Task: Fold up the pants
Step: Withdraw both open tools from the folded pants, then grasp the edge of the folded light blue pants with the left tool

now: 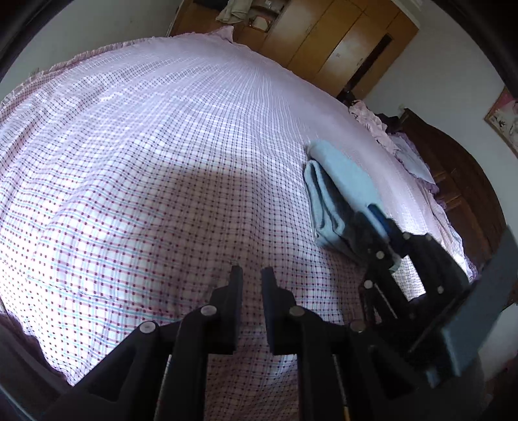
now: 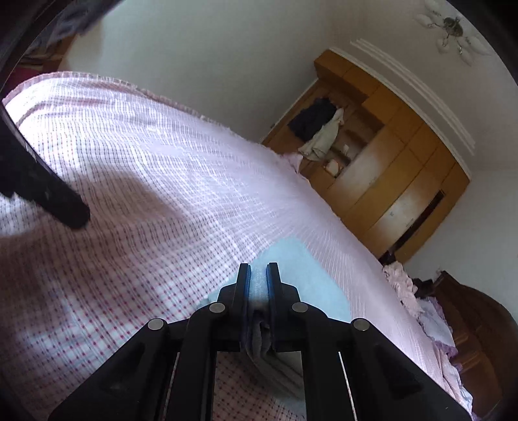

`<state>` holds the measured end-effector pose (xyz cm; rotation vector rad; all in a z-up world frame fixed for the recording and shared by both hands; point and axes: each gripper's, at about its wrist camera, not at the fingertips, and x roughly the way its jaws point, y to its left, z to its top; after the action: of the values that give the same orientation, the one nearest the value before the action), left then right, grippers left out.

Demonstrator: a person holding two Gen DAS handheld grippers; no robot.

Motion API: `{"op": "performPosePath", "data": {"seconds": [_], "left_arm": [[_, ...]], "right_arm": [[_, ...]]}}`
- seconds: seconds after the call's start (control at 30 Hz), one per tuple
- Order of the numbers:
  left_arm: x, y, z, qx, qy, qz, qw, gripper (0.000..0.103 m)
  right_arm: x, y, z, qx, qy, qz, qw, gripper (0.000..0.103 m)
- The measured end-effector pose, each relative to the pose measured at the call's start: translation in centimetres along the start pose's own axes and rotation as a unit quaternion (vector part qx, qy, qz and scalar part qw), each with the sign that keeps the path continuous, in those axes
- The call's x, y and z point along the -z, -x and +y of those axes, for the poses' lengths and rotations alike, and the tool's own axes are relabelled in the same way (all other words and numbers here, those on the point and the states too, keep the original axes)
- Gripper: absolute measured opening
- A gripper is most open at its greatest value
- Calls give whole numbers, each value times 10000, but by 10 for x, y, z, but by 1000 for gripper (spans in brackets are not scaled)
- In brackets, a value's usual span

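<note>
The pants were pale blue and soft, already folded into a thick, layered bundle. They lay on the checked pink bedspread, toward the headboard side, rounded folds stacked at one end, the near end pinched upward slightly.

Bedroom w/ white walls. Bed under pink checked sheet, sunlit w/ shadow patches. Tall wooden wardrobe at far wall, clothes hanging in open section. Dark wood headboard, ceiling lamp, framed pic.
</note>
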<state>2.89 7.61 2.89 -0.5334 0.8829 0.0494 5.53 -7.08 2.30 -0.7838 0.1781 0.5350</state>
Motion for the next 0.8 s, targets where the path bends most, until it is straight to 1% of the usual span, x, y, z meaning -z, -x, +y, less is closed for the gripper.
{"op": "performPosePath", "data": {"seconds": [0.13,0.2,0.23,0.3,0.33,0.37,0.4,0.43,0.47,0.5,0.53,0.57,0.6,0.63,0.67,0.7,0.73,0.77,0.8], "left_arm": [[2,-2,-2,0,13,59,10000,11],[5,-1,-3,-5,5,77,10000,13],[5,0,-2,-12,12,81,10000,15],[4,-3,-4,5,54,96,9999,17],[4,-4,-5,47,80,118,9999,19],[3,-5,-4,77,86,137,9998,22],[3,-6,-5,94,69,150,9998,27],[0,-7,-9,64,-7,154,9999,32],[-3,-7,-12,59,-70,146,9999,34],[-6,-8,-15,89,-108,138,9998,39],[-12,-9,-20,173,-147,135,9997,46],[-18,-10,-26,302,-191,143,9993,50],[-25,-13,-32,448,-230,162,9986,58],[-30,-16,-37,612,-239,183,9977,63],[-36,-21,-43,878,-216,228,9956,64],[-43,-28,-49,1215,-152,313,9920,64],[-50,-39,-55,1598,-61,428,9862,64],[-57,-52,-60,1861,24,539,9810,64],[-62,-62,-64,1885,76,607,9802,64]], "right_arm": [[7,-12,10,-170,182,253,9994,2],[7,-12,10,-118,124,253,9995,2],[6,-12,8,-96,68,266,9996,3],[6,-12,5,-186,-30,291,9994,3],[6,-12,3,-261,-65,320,9991,7],[6,-11,-1,-389,-194,367,9984,13],[7,-11,-5,-533,-363,408,9971,17],[9,-9,-14,-779,-694,454,9935,23],[11,-5,-27,-1157,-1130,480,9857,27],[14,-2,-37,-1437,-1463,469,9776,27],[18,4,-51,-1665,-1888,427,9669,30],[24,10,-64,-1709,-2263,368,9582,36],[30,16,-75,-1679,-2568,312,9513,41],[40,21,-86,-1649,-2886,265,9428,50],[53,26,-100,-1576,-3254,266,9320,54],[63,28,-107,-1493,-3460,311,9258,54],[75,30,-115,-1372,-3665,397,9194,54],[90,31,-123,-1205,-3866,527,9128,54],[101,33,-128,-1119,-3982,604,9084,54]]}}
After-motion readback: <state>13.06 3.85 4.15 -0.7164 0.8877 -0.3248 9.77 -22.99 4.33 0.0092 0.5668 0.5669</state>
